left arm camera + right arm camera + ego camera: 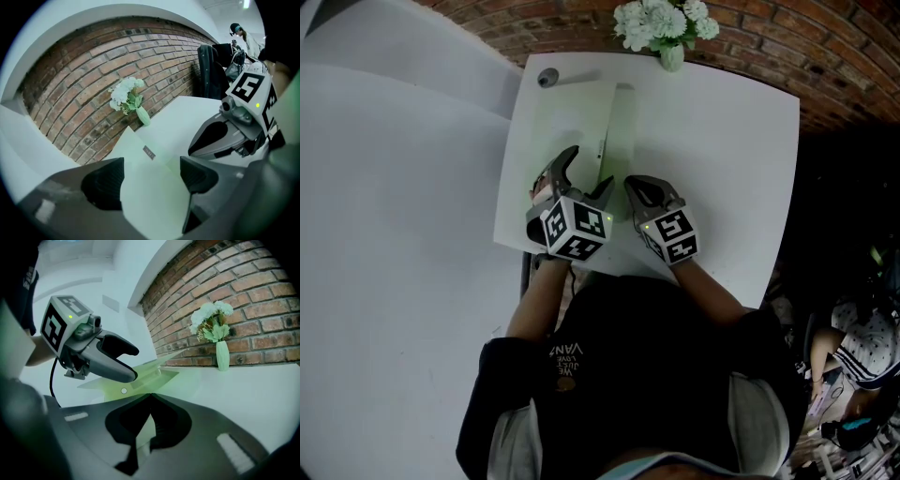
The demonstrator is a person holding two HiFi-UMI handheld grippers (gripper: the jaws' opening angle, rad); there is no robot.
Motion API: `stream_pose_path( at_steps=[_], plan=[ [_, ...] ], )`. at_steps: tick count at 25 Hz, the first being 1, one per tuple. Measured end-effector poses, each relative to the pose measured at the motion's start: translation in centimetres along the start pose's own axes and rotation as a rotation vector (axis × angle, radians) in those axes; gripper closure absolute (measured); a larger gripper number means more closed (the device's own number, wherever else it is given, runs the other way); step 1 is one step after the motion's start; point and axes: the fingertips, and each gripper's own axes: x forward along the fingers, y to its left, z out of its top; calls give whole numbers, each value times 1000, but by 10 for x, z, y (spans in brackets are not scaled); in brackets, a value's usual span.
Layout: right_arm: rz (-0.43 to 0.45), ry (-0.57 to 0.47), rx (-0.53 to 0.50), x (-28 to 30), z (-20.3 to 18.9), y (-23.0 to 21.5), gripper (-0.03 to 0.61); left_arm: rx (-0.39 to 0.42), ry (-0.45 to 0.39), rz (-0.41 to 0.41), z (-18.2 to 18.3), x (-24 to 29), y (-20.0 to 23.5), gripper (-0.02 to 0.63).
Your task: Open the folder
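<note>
Pale green folder (572, 122) flat on the white table (722, 141), long axis running from the near edge towards the flower vase (667, 28); left gripper (586, 173) spread wide above it; right gripper (639, 187) pressed together, pinching its cover edge

"LOVE", "VAN" on black shirt (647, 375)

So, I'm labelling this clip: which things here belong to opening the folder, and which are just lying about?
Job: folder; left gripper, jaws apart around its cover; right gripper, shut on its edge.
Lying about: vase of flowers; small round grey thing beyond the folder.
</note>
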Motion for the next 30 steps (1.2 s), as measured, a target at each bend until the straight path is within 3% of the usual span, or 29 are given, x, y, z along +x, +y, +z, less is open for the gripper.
stream_pose_path(
  at_steps=[17,30],
  plan=[
    [-39,46,-35,26,-2,15,580,-29,-143,83,2,-60,74,242],
    [-149,99,-58,34,-1,15,580,-51,-239,158,-24,-103,146,242]
  ],
)
